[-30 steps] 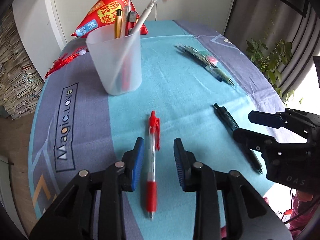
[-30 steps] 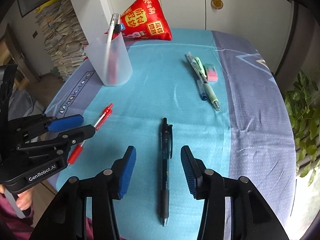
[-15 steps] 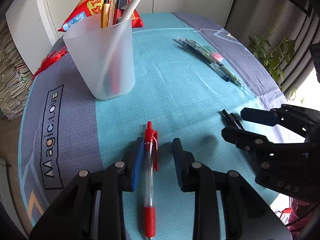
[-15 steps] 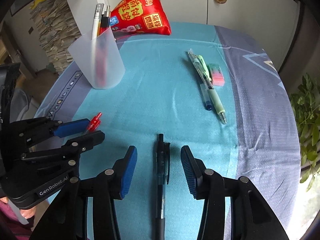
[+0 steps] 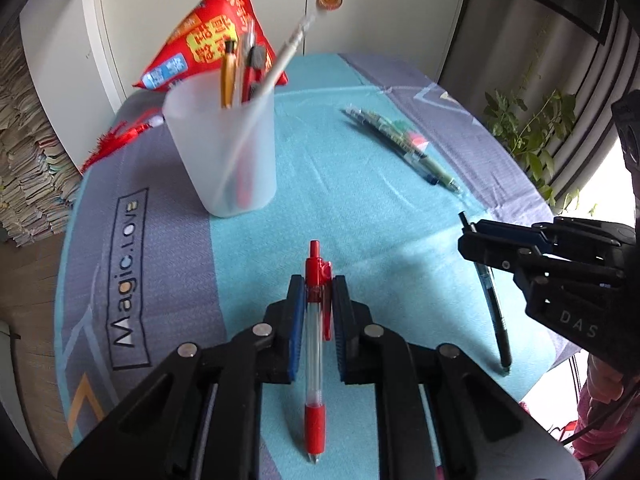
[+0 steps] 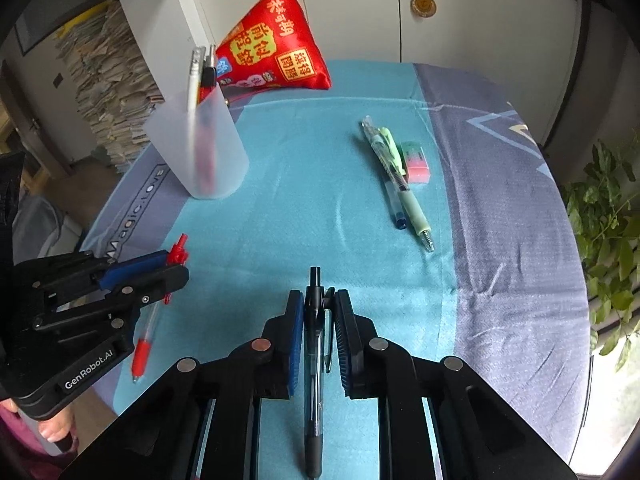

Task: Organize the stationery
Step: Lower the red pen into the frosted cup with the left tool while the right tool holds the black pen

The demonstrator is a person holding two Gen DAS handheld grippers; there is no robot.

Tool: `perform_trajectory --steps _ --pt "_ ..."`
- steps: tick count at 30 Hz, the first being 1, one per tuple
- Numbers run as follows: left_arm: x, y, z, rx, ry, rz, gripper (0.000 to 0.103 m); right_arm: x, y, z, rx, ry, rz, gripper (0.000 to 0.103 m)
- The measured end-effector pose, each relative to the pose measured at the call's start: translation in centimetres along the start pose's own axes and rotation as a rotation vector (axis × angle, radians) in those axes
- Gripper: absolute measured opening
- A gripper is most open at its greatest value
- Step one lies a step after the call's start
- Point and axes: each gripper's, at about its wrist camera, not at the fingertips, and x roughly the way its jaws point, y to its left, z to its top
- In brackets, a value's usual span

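The frosted, translucent plastic cup (image 5: 224, 148) looked matt and smooth. The red pen with a clear, glossy plastic barrel (image 5: 314, 344) had a duller red grip. The woven teal and grey tablecloth (image 6: 500, 240) appeared matt and faintly textured. The red triangular satin pouch (image 6: 276, 52) shone softly. The black matt plastic gripper fingers (image 6: 356, 340) carried ribbed blue pads.

Both grippers are closed in now! The left gripper (image 5: 316, 300), wide a second ago, pinches the red pen (image 5: 315, 356) near its clip end. The right gripper (image 6: 318, 312) likewise clamps the black pen (image 6: 314, 368), and both have slid forward along their pens.
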Motion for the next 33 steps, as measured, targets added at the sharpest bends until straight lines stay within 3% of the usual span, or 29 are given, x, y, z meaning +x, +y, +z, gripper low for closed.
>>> perform_trajectory --steps 15,23,29,33 --pt "-7.3 -0.1 0.7 -0.004 -0.173 0.026 0.010 -8.4 2.6 -0.7 -0.045 -0.226 0.020 0.016" --pt "-9.7 0.7 3.6 -0.003 -0.261 0.074 0.010 -8.9 3.1 -0.6 -0.047 -0.249 0.036 0.016" --pt "-7.6 1.5 3.7 -0.009 -0.199 0.075 0.012 -8.4 2.4 -0.9 -0.025 -0.239 0.039 0.016" --pt "-2.6 2.2 2.2 -0.020 -0.048 0.086 0.012 -7.4 1.9 -0.9 -0.010 -0.211 0.036 0.016"
